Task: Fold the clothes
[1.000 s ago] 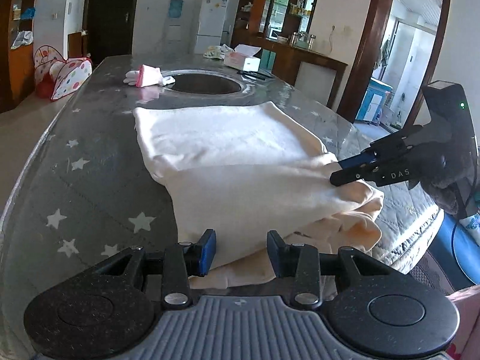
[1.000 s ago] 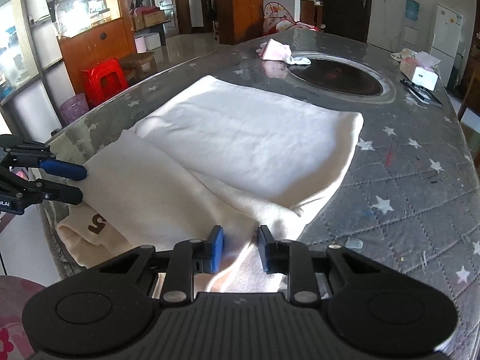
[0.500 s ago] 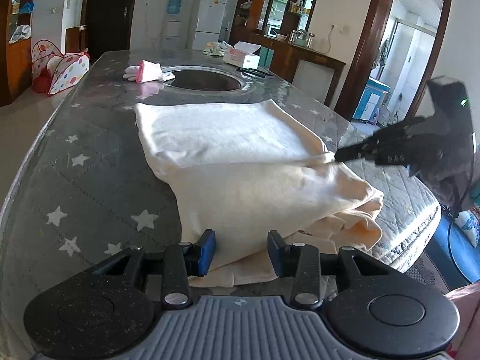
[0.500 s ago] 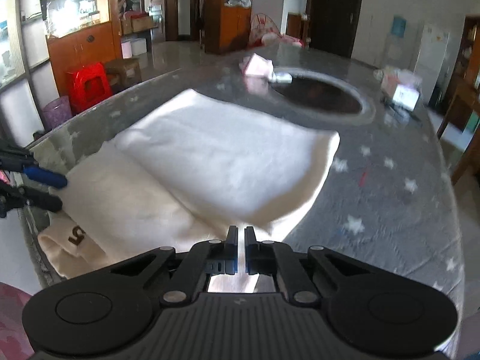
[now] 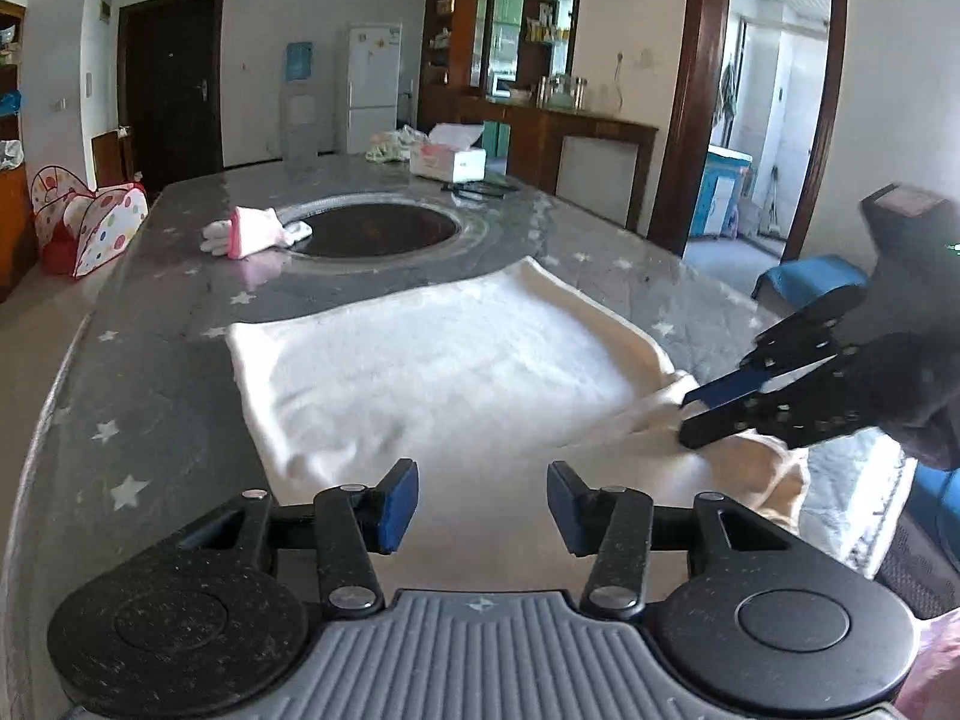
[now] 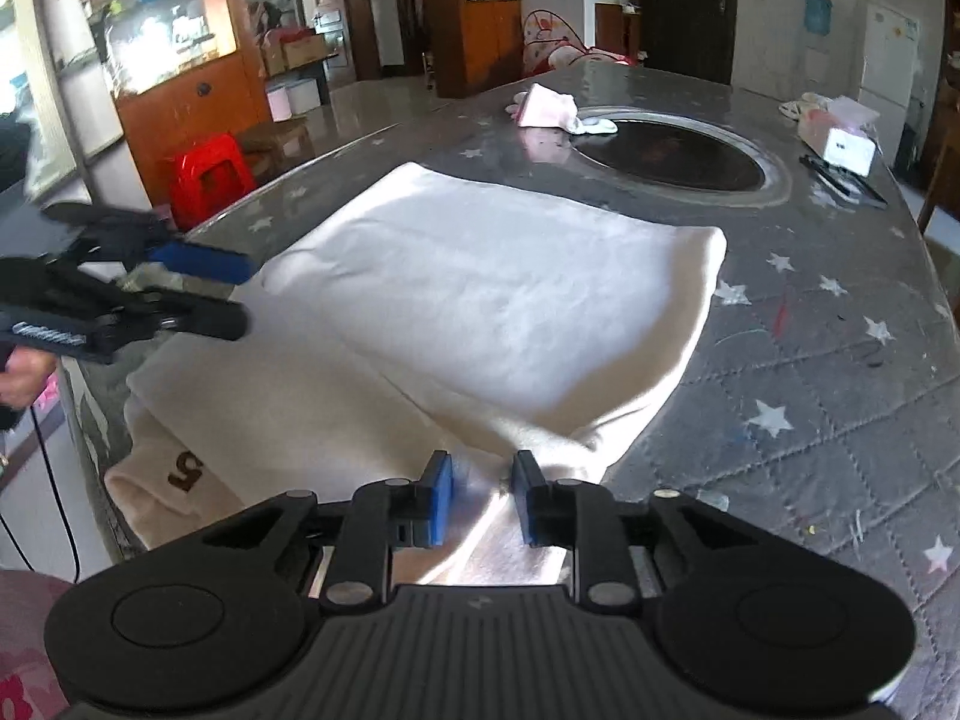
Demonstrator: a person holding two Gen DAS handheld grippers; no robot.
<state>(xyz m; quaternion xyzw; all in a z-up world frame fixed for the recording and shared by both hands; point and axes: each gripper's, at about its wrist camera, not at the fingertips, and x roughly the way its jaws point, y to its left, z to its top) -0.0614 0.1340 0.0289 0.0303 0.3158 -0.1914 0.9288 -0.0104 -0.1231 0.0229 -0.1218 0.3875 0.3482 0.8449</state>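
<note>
A cream folded garment lies on the grey star-patterned table; it also shows in the right wrist view, with a brown print near its hanging edge. My left gripper is open and empty, hovering over the garment's near edge; it shows in the right wrist view beside the garment's left side. My right gripper has its jaws a little apart with a bunched fold of the garment between them. In the left wrist view it sits at the garment's right corner.
A round dark inset sits in the table's middle, with a pink and white cloth beside it. A tissue box and a dark flat item lie at the far end. A red stool stands off the table.
My right gripper shut briefly, then opened partway around a fold at the garment's corner. My left gripper moved forward over the garment and stayed open.
</note>
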